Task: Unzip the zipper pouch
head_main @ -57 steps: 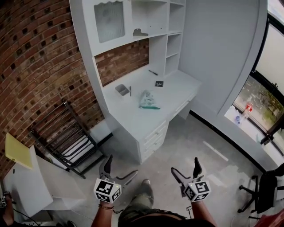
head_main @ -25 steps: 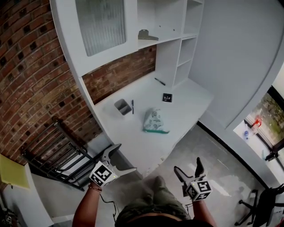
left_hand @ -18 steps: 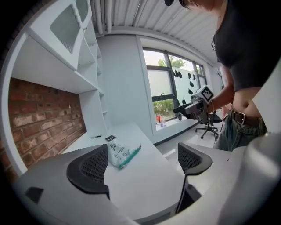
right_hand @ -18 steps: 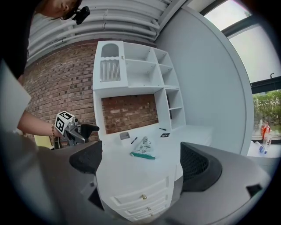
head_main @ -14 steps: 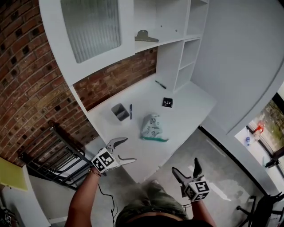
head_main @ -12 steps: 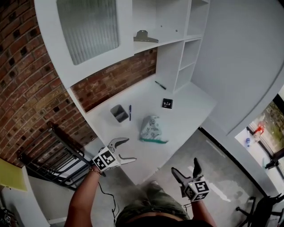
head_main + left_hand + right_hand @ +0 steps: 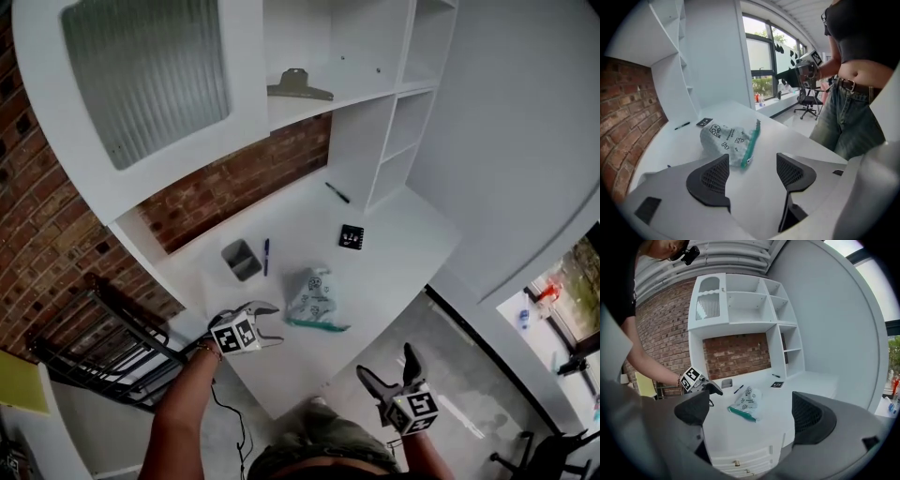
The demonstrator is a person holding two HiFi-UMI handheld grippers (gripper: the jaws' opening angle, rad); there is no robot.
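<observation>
The zipper pouch [image 7: 312, 298] lies on the white desk [image 7: 394, 253]; it is pale with small dark prints and has a green zipper strip [image 7: 317, 324] along its near edge. My left gripper [image 7: 272, 326] hovers over the desk's front left, a short way left of the pouch. Its jaws are closing, with nothing between them. In the left gripper view the pouch [image 7: 723, 138] and its green zipper [image 7: 751, 140] lie just beyond the left gripper [image 7: 752, 176]. My right gripper [image 7: 386, 367] stays low in front of the desk, open and empty. The right gripper view shows the pouch [image 7: 748, 402] farther off.
Behind the pouch lie a small grey container [image 7: 241, 260], a blue pen [image 7: 266, 255], a black card [image 7: 352, 236] and a black marker [image 7: 337, 193]. Shelving [image 7: 375, 112] rises over the desk's back. A black rack [image 7: 103, 347] stands to the left. Drawers [image 7: 740, 460] are below the desk front.
The view has come closer to the desk. My left gripper has moved up and forward over the desk towards the pouch, its jaws narrowing. The right gripper has stayed low.
</observation>
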